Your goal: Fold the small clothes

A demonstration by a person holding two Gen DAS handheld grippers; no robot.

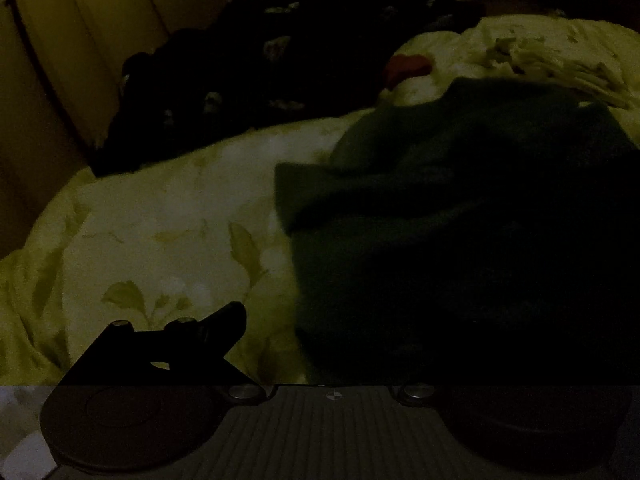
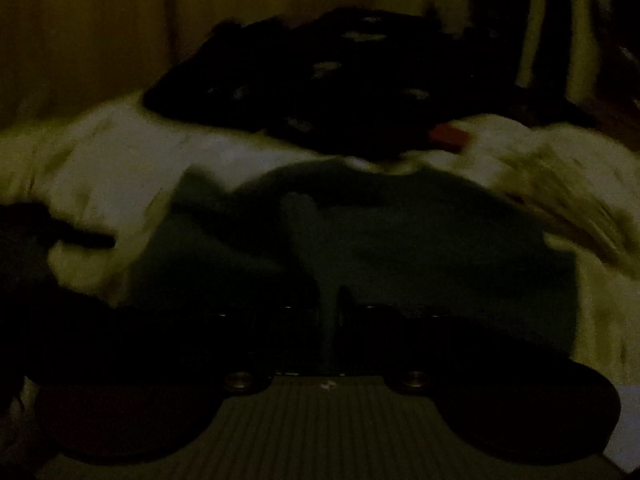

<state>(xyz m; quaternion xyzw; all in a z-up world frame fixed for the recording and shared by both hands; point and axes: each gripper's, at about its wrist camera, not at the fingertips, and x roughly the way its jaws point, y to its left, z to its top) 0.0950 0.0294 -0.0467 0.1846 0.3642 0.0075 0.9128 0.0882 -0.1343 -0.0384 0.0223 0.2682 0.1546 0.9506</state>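
A bed with a pale leaf-printed cover [image 1: 160, 216] fills both dim views. A dark green cloth garment [image 1: 460, 220] lies crumpled centre-right. A black white-spotted fabric heap [image 1: 248, 80] sits upper left, a small red item [image 1: 408, 66] beside it. Left tool [image 1: 320, 320] and right tool [image 2: 330, 304]: opening too dark to tell.

Dark green garment [image 1: 460, 208], leaf-print bedspread [image 1: 160, 208].

Bed [image 1: 160, 216] has pale leaf-print cover. Black patterned fabric heap [image 1: 248, 76] at its far side, small red item [image 1: 408, 66] just right of heap.
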